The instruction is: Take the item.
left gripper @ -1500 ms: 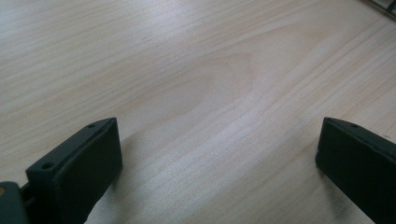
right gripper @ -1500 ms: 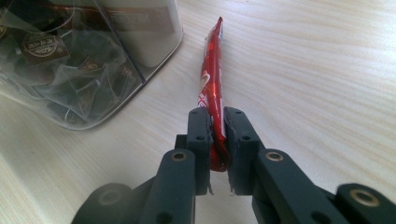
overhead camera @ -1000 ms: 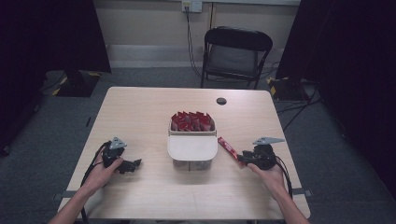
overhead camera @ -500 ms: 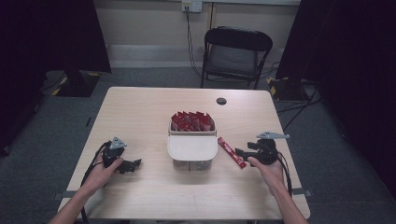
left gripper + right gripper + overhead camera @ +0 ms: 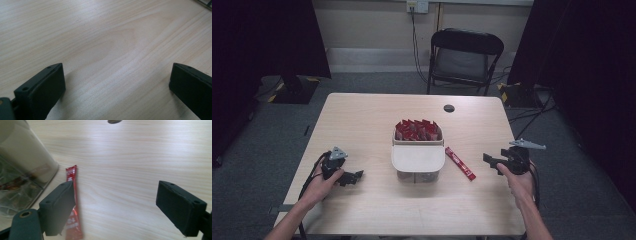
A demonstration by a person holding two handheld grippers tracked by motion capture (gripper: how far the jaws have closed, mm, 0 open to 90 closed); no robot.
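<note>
Red sachet [image 5: 460,163] flat on table [image 5: 362,120], right hand-held gripper [image 5: 490,161] apart.

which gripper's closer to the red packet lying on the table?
Right. The right gripper sits just to the right of the red packet, jaws open, not touching it. The left gripper rests across the table, beyond the container, also open.

1. A box [image 5: 418,162] sits in the middle of the table [image 5: 372,120].
2. A packet [image 5: 460,163] lies flat just right of the box.
3. A chair [image 5: 464,57] stands behind the table.
</note>
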